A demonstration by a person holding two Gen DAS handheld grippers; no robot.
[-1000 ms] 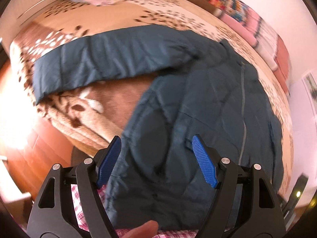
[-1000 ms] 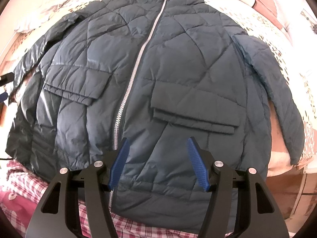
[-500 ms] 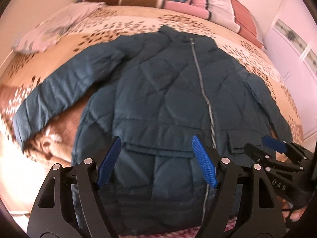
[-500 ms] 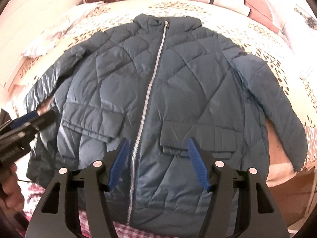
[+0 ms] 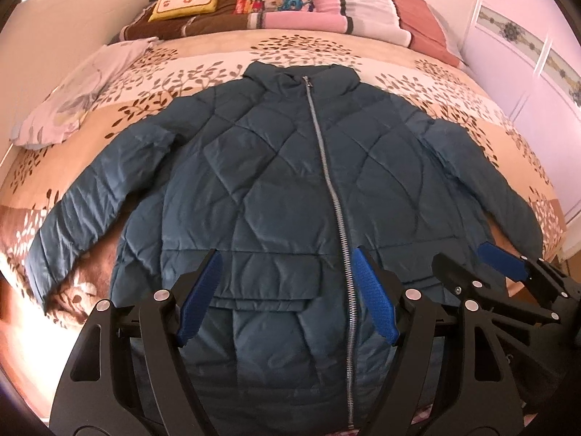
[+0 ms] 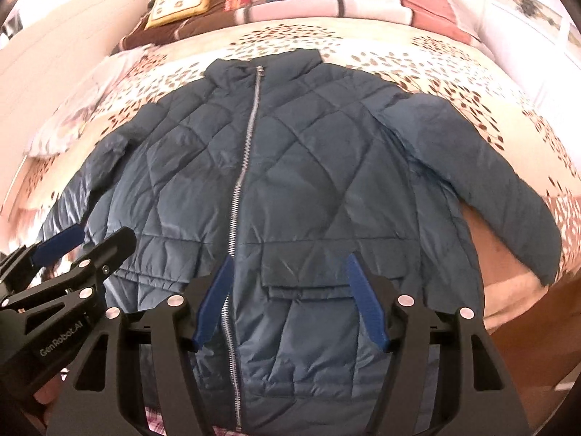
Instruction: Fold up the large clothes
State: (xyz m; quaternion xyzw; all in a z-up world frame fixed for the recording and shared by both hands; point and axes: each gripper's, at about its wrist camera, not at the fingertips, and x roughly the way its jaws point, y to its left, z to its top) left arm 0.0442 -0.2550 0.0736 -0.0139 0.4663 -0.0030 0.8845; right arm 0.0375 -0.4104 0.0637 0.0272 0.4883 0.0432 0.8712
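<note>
Both the left hand-held gripper and right hand-held gripper hover open and empty above the jacket, which lies spread flat on the bed. Its slick, puffy fabric could slip from a shallow pinch or spring a fold open.

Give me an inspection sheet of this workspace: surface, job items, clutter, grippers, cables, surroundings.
Surface: bed with a leaf-print cover.
Job's things: dark blue quilted jacket lying flat, front up, zipped, both sleeves spread out to the sides; hem at the near edge of the bed.
Clutter: pale pillow on the left side of the bed; yellow cushion and folded striped blankets at the far end.
Grippers: left gripper and right gripper both hover over the hem, jaws open, holding nothing.
Cables: nothing seen.
Surroundings: white cabinet doors to the right.
</note>
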